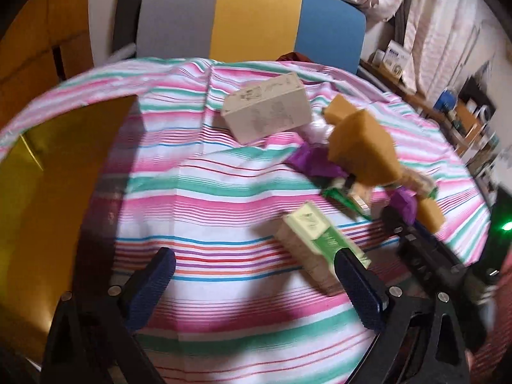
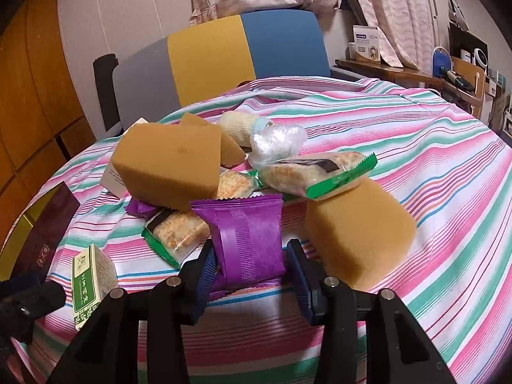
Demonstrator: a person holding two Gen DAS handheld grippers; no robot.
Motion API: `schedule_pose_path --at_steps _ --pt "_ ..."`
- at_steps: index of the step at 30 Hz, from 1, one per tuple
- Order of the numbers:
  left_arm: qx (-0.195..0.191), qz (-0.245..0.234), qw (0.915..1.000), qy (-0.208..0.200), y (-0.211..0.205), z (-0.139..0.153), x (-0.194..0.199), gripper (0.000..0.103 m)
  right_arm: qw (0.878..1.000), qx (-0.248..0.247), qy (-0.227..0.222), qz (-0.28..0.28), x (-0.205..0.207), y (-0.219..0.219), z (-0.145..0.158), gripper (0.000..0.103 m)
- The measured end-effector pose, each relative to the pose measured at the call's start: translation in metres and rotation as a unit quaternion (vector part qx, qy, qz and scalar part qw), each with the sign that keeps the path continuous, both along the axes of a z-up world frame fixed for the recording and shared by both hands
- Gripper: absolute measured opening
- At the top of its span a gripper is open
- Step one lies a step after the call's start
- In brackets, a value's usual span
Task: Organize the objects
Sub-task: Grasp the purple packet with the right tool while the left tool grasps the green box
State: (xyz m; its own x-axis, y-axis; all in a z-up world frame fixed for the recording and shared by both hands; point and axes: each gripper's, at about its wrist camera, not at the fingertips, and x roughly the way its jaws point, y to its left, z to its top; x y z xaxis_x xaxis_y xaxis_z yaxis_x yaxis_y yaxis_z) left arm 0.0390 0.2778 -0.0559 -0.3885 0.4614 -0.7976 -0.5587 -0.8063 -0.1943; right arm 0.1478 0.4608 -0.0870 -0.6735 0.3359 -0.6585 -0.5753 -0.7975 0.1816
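My right gripper (image 2: 252, 267) is shut on a purple snack packet (image 2: 248, 240) at the near edge of a pile on the striped tablecloth (image 2: 416, 147). The pile holds yellow sponges (image 2: 169, 166) (image 2: 358, 233), green cracker packets (image 2: 313, 172) (image 2: 176, 230) and a crumpled clear plastic wrap (image 2: 276, 142). My left gripper (image 1: 256, 275) is open and empty above the cloth. A small green-and-white box (image 1: 315, 240) lies by its right finger; it also shows in the right wrist view (image 2: 91, 276). A beige box (image 1: 268, 108) lies further back.
An open gold-lined box (image 1: 57, 198) sits at the left of the table, its dark lid (image 2: 44, 233) beside it. A chair with grey, yellow and blue back (image 1: 252, 19) stands behind the table. Cluttered shelves (image 2: 416, 70) are at the right.
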Motion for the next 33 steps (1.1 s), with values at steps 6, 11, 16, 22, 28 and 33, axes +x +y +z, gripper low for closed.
schedule_pose_path --at_steps 6,11,16,22,28,33 --pt "0.014 0.024 0.9957 -0.088 0.032 -0.01 -0.01 0.096 1.0 0.001 0.0 -0.006 0.001 0.0 0.0 0.045" --pt "0.008 0.02 0.9932 -0.114 0.03 -0.019 -0.011 0.082 1.0 -0.001 0.003 -0.007 0.003 0.001 0.0 0.045" --pt "-0.015 0.001 0.9994 -0.031 0.007 -0.004 -0.004 0.08 1.0 -0.001 0.003 -0.008 0.002 0.001 0.0 0.045" --pt "-0.024 -0.012 0.9996 0.006 0.001 -0.006 -0.006 0.088 1.0 0.0 0.002 -0.008 0.002 0.001 0.0 0.045" --pt "-0.018 -0.018 0.9995 -0.019 0.005 -0.023 -0.002 0.052 1.0 0.0 0.002 -0.008 0.001 0.001 0.0 0.045" --pt "-0.005 -0.036 0.9991 -0.022 0.003 -0.027 0.0 0.034 1.0 0.001 0.002 -0.008 0.001 0.0 0.0 0.045"
